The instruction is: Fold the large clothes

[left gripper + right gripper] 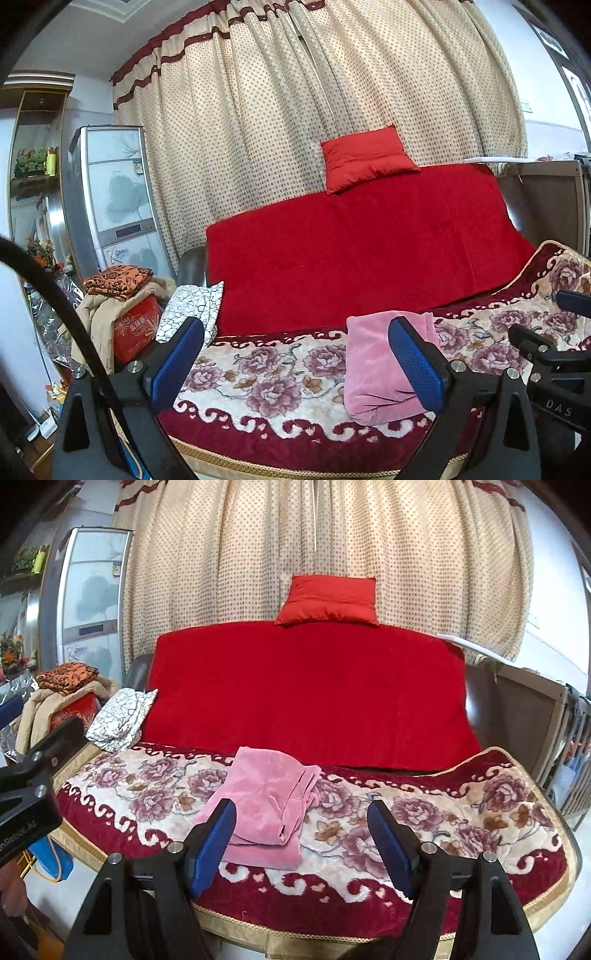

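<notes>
A pink velvety garment (pixel 264 808) lies folded in a compact bundle on the flowered blanket (pixel 461 812) that covers the sofa seat. In the left wrist view the same pink garment (pixel 373 365) sits at the right, partly behind the right blue finger. My left gripper (pixel 295 362) is open wide above the seat's front edge with nothing between its blue pads. My right gripper (pixel 301 843) is open too, in front of the garment and clear of it. Each gripper's body shows at the edge of the other's view.
A red throw (pixel 306 690) drapes the sofa back, with a red cushion (pixel 328 600) on top against dotted curtains. A white patterned cloth (pixel 120 720) lies at the seat's left end. Left of the sofa stand a pile of clothes on a red box (pixel 129 314) and a fridge (pixel 114 199).
</notes>
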Tool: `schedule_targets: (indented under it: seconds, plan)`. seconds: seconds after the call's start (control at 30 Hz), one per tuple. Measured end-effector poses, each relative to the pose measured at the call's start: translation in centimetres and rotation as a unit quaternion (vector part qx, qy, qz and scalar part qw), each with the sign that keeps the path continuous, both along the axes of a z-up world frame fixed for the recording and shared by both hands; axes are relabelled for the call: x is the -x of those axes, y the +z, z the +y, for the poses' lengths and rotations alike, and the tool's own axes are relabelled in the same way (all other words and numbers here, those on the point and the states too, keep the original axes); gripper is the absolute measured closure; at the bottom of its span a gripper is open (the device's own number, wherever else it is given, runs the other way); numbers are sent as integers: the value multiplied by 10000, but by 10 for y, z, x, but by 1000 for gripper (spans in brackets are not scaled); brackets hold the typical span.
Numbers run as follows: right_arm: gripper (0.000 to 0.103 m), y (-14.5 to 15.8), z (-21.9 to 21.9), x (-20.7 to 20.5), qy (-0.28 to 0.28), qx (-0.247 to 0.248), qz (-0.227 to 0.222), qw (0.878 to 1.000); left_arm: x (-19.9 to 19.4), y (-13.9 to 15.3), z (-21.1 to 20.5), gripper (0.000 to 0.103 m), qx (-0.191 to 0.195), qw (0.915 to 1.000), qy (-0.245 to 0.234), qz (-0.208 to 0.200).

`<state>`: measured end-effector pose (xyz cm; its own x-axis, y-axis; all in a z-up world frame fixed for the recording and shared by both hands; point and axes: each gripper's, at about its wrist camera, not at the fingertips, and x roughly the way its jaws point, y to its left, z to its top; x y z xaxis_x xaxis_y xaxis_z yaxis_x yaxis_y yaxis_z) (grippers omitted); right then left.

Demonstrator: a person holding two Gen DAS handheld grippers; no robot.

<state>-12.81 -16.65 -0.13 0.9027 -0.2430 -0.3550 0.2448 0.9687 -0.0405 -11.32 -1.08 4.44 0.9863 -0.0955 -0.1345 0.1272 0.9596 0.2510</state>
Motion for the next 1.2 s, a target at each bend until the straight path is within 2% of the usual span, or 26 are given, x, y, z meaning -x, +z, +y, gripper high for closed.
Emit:
schedule_targets:
  seconds: [0.3,1.2]
  plan:
    - [26,8,-2,14,-154,-7,-122,9998,19,6,-1,3,100,9999,-9,-128]
    - [26,34,12,40,-373,354,-602,9969,39,21,21,3,392,9986,-46,-341]
